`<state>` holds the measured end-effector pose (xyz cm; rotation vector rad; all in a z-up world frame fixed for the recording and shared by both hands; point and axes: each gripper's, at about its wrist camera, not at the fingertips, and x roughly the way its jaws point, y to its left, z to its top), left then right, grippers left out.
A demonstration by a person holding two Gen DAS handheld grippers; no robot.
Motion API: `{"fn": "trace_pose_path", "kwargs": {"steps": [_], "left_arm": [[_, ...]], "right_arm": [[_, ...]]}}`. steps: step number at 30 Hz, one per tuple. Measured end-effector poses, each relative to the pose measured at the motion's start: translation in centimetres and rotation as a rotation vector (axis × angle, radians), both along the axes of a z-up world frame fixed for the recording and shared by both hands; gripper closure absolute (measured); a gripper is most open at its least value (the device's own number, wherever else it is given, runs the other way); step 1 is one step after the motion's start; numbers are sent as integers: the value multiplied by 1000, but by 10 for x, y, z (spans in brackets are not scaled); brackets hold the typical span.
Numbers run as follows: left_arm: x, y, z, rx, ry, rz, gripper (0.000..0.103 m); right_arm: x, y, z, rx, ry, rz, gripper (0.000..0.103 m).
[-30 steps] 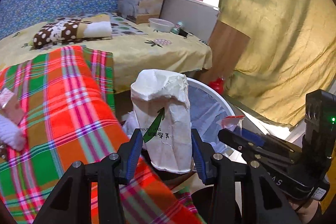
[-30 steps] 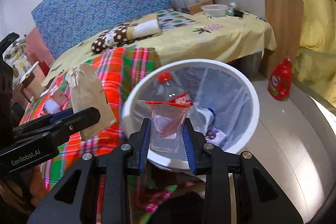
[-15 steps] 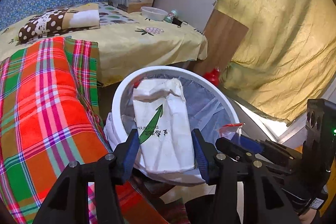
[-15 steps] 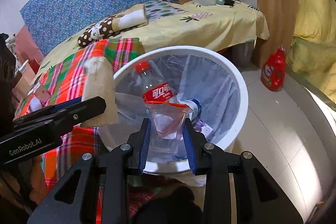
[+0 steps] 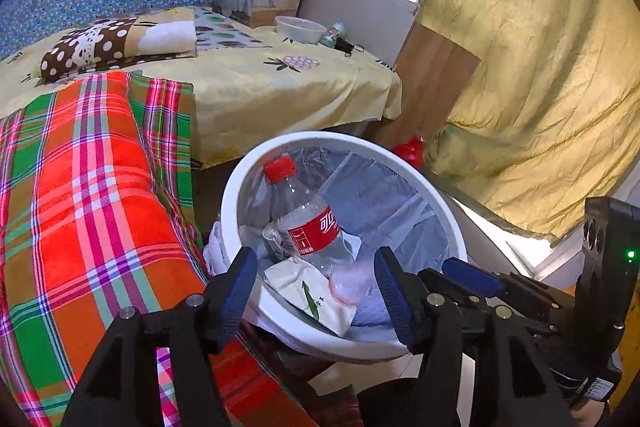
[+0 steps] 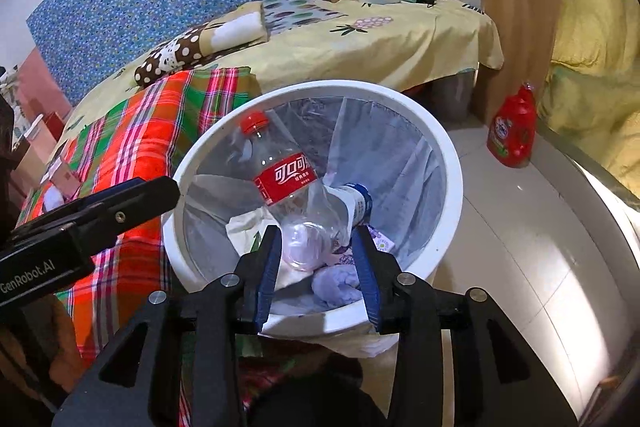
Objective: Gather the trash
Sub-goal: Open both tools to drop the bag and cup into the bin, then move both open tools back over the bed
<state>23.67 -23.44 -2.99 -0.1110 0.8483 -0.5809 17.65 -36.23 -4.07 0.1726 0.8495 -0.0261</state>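
Hovering over a white trash bin [image 6: 448, 163], both grippers hang above collected rubbish.

Inside the bin, a cola bottle [image 6: 286, 179] leans red cap toward the far rim, base toward the near rim; a white paper bag [image 5: 316, 295] and clear plastic cup [image 6: 306, 245] lie under it. Right gripper [image 6: 318, 267], nearer, has moderately parted, empty jaws framing the cup. Left gripper [image 5: 316, 287] gapes wide and empty.

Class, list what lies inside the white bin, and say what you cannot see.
Inside the white bin: a red-capped cola bottle, a white paper bag, a clear plastic cup, a blue-capped bottle and pale cloth. Anything beneath them is covered.
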Motion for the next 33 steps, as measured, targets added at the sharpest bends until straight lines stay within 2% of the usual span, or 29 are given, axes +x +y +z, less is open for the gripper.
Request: {"fn": "trace_pose_path", "kwargs": {"steps": [13, 33], "left_arm": [[-33, 32, 19, 3, -46, 43, 42], [-92, 126, 42, -14, -89, 199, 42]], "right_arm": [[-14, 20, 19, 14, -62, 42, 64], [-38, 92, 41, 5, -136, 237, 64]]}}
